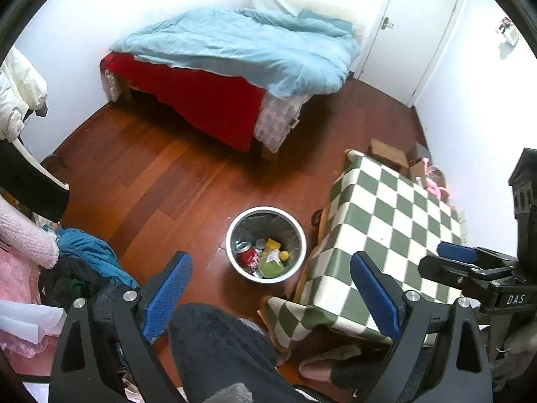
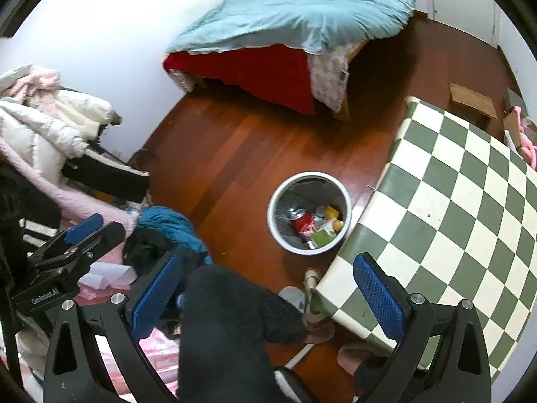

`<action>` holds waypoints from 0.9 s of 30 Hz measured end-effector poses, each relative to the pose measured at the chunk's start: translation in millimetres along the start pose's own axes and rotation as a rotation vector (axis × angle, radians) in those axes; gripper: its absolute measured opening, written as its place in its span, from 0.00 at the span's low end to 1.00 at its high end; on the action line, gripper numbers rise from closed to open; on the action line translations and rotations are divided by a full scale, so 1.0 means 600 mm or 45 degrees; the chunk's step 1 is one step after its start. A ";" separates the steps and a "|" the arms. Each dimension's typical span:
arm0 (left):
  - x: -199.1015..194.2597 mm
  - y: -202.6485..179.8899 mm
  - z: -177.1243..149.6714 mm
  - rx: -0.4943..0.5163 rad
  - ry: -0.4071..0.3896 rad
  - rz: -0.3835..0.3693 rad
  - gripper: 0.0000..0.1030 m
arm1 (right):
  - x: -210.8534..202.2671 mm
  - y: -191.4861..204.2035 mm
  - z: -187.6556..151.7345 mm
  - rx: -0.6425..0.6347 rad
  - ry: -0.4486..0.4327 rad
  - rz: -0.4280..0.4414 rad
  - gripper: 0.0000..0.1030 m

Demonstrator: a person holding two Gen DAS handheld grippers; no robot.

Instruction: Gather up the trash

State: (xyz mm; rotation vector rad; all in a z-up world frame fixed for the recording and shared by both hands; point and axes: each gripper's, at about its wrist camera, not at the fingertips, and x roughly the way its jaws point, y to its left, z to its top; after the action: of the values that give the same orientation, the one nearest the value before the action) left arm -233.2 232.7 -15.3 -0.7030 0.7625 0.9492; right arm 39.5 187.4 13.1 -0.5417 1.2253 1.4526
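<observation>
A: Where's the bin?

B: On the wood floor [image 1: 167, 174], just beside the checkered table [image 1: 386, 215]. The bin [image 1: 266, 244] is round, white, with a dark liner. From the right wrist it sits left of the table edge [image 2: 436, 201], bin [image 2: 309, 212] rim near the cloth.

A: What's in it?

B: A red can [image 1: 247, 255], some yellow wrapper [image 1: 272, 243], a green packet [image 1: 271, 268], other scraps too small to name. Same from the other side: can [image 2: 303, 221] and green packet [image 2: 320, 237].

A: And the claws?

B: Left gripper [image 1: 272, 299] is spread wide, nothing between its blue pads [image 1: 166, 294]. It hangs above the person's dark trouser leg [image 1: 221, 346], pointing toward the bin. Right gripper [image 2: 268, 299] is spread too and holds nothing; its right pad is over the table corner.

A: Do they see each other?

B: Yes. The right one shows at the right edge of the left view [image 1: 470, 268], the left one at the left edge of the right view [image 2: 67, 248].

A: Rest of the room?

B: A bed [image 1: 241, 50] with a blue duvet by the far wall, a door [image 1: 412, 33], clothes [image 1: 30, 235] piled on the left, a cardboard box [image 1: 387, 154] behind the table.
</observation>
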 end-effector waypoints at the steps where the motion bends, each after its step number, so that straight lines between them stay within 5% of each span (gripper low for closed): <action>1: -0.006 -0.001 -0.001 0.001 -0.002 -0.008 0.93 | -0.007 0.004 -0.001 -0.004 0.002 0.012 1.00; 13: -0.053 -0.004 -0.007 -0.014 -0.011 -0.048 0.93 | -0.059 0.042 -0.008 -0.055 0.006 0.075 1.00; 27: -0.038 0.001 -0.017 -0.031 0.043 -0.066 0.93 | -0.036 0.041 -0.013 -0.043 0.072 0.066 1.00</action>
State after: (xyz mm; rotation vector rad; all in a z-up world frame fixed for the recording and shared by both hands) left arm -244.6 214.7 -2.5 -0.7579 0.7602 0.9029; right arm 21.3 174.6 38.1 -0.5809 1.2690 1.5127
